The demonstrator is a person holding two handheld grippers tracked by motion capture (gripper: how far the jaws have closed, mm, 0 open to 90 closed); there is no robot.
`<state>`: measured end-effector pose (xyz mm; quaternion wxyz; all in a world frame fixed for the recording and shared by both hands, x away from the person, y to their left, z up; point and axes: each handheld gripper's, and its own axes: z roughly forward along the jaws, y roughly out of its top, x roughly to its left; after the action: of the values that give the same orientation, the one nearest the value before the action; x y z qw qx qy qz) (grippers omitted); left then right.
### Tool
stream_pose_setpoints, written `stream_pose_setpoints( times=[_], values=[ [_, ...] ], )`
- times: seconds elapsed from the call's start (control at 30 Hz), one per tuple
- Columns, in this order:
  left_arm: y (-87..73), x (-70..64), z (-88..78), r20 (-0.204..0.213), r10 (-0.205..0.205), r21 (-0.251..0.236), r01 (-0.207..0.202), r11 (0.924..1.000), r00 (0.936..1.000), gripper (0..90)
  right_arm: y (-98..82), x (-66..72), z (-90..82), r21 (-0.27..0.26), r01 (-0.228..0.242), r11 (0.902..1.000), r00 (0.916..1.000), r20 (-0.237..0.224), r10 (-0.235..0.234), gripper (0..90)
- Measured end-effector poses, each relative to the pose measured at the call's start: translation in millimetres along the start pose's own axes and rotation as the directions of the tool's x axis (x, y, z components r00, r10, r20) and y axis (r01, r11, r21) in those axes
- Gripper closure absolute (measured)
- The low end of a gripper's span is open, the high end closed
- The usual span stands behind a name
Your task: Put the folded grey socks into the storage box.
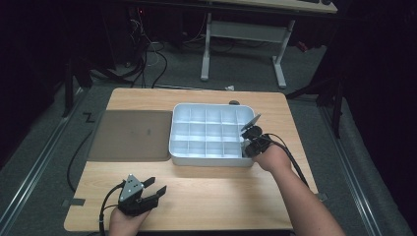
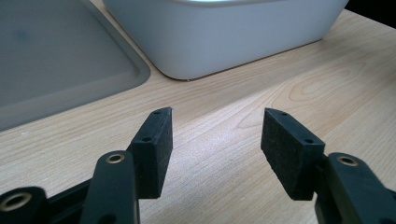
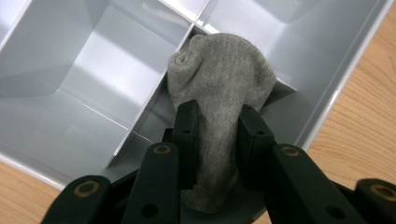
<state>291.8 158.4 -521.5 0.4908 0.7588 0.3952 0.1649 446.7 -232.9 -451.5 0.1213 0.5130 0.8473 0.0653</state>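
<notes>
From the high view, I am holding the right gripper point(image 1: 247, 133) over the near right corner of the tray point(image 1: 211, 158), while the left gripper point(image 1: 156, 189) is resting well short of the tray on the table point(image 1: 221, 196), beside no cargo. In the left gripper view, its jaws are standing wide with nothing between them, the tray wall point(image 2: 224, 37) ahead and a grey lid point(image 2: 56, 56) to the tray's left. In the right gripper view, I am pinching a rolled grey sock point(image 3: 219, 93) over a divider inside the tray's edge. I judge I should be centring the sock over one cell before letting go, so it is not straddling the divider.
</notes>
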Motion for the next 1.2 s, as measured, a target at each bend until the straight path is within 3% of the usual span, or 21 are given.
stream_pose_setpoints(
  times=[0.33,0.67,0.77,0.8,0.83,1.03,1.07,1.2],
  values=[
    [0.1,0.7,-0.2,0.0,-0.005,-0.001,0.005,1.0,1.0,44.4,1.2,-1.2,-4.2,0.012,-0.024,0.9996,0.9992,-0.031,0.024,64.8],
    [0.5,1.8,-1.1,0.002,-0.007,0.0,0.007,1.0,1.0,44.4,6.4,-4.1,-22.0,-0.025,-0.024,0.9994,0.9983,-0.054,0.022,60.2],
    [0.3,1.8,-1.2,0.002,-0.007,0.001,0.007,1.0,1.0,44.5,13.2,-5.0,-30.0,-0.042,-0.018,0.999,0.9991,-0.04,0.016,79.3],
    [0.3,1.8,-1.2,0.002,-0.007,0.001,0.007,1.0,1.0,44.4,13.2,-5.0,-30.0,-0.042,-0.018,0.999,0.9991,-0.04,0.016,79.3],
    [0.2,1.6,-1.2,0.003,-0.006,0.001,0.006,1.0,1.0,44.5,16.6,-5.7,-30.7,-0.05,0.001,0.9988,0.9997,-0.024,-0.002,88.4],
    [0.1,2.1,-1.1,0.005,-0.006,0.003,0.006,1.0,1.0,44.5,22.2,-6.4,-19.0,-0.001,0.005,1.0,0.9999,-0.01,-0.005,90.0],
    [0.1,2.2,-1.1,0.006,-0.006,0.004,0.006,1.0,1.0,44.5,22.3,-5.0,-16.3,0.018,-0.014,0.9997,0.9999,-0.009,0.014,90.0],
    [-0.2,2.6,-0.7,0.007,-0.007,0.001,0.007,1.0,1.0,44.5,22.0,-4.1,-3.4,0.052,0.016,0.9985,0.9999,0.001,-0.017,90.0]
  ],
)
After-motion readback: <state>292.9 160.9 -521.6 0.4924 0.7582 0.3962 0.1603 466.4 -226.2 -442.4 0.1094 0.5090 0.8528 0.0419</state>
